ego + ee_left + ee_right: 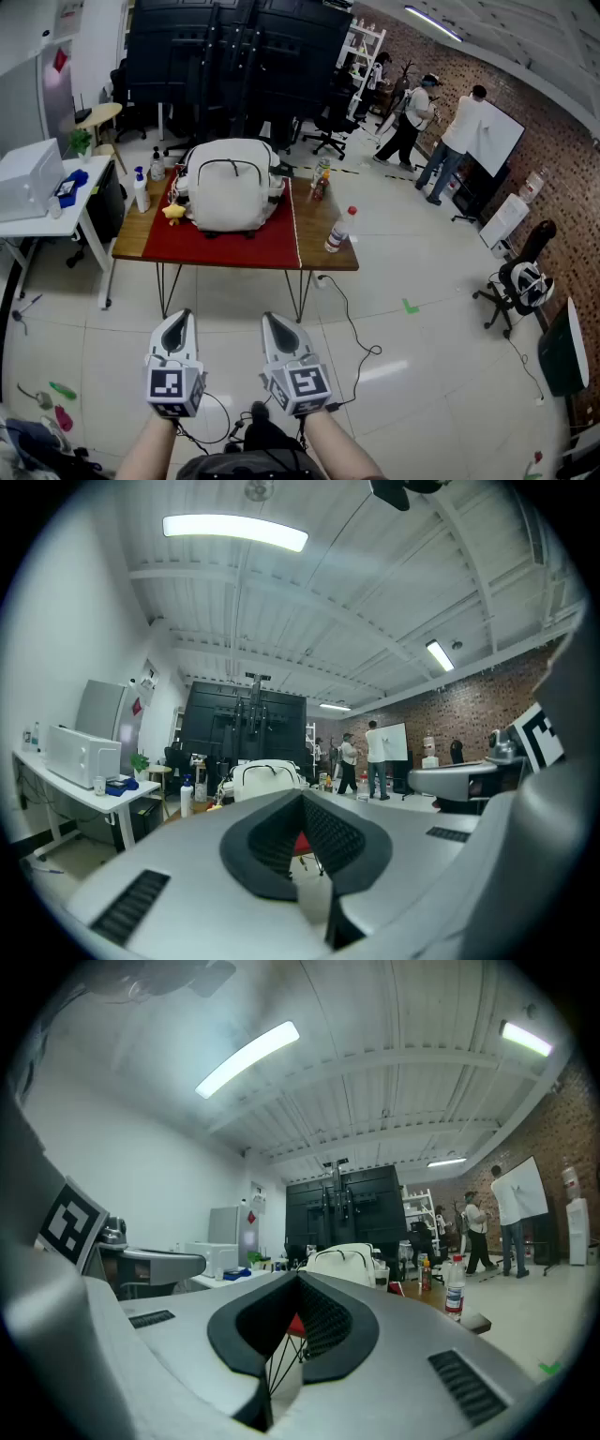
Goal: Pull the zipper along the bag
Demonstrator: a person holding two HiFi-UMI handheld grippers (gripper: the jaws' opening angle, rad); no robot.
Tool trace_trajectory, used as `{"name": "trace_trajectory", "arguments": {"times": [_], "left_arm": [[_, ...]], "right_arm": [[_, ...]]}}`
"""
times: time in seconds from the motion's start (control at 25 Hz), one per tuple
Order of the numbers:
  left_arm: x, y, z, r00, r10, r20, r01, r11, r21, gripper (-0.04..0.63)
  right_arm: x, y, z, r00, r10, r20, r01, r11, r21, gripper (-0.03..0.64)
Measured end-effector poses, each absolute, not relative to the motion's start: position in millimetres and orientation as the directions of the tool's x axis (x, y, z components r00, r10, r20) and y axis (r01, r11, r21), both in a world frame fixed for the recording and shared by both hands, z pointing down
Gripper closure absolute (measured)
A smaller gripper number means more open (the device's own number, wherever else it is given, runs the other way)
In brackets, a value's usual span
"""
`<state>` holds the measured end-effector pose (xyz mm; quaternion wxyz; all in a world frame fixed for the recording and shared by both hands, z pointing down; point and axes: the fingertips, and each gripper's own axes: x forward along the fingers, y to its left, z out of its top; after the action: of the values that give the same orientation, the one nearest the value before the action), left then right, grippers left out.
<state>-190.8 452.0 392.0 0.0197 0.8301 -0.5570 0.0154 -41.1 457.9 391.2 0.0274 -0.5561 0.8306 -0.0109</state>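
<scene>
A white bag (230, 186) with a black handle stands upright on a red mat (234, 246) on the wooden table (323, 261), in the middle of the head view. Both grippers hang low over the floor, well short of the table's front edge. My left gripper (177, 319) is shut with nothing between its jaws, and so is my right gripper (274, 321) beside it. In the left gripper view the bag (265, 774) shows small and far, just above the closed jaws. The right gripper view shows the bag (345, 1262) in the same way. I cannot make out the zipper from here.
A plastic bottle (338, 230) stands at the table's right end, small bottles (321, 178) behind it, a spray bottle (142, 191) and a yellow toy (173, 213) at the left. A white desk (42, 211) stands at far left. A cable (361, 337) trails over the floor. People (450, 141) stand at the back right.
</scene>
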Motion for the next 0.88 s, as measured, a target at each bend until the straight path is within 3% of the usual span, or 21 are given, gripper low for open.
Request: {"name": "trace_trajectory", "arguments": {"times": [0.44, 0.88], "left_arm": [[-187, 365, 400, 0.307, -0.951, 0.044, -0.952, -0.308, -0.003, 0.558], [-138, 225, 404, 0.291, -0.954, 0.070, -0.956, -0.293, -0.021, 0.558]], "right_arm": [[-18, 364, 392, -0.371, -0.921, -0.117, -0.924, 0.379, -0.053, 0.597], [32, 216, 399, -0.380, -0.919, -0.105, -0.914, 0.390, -0.109, 0.597]]}}
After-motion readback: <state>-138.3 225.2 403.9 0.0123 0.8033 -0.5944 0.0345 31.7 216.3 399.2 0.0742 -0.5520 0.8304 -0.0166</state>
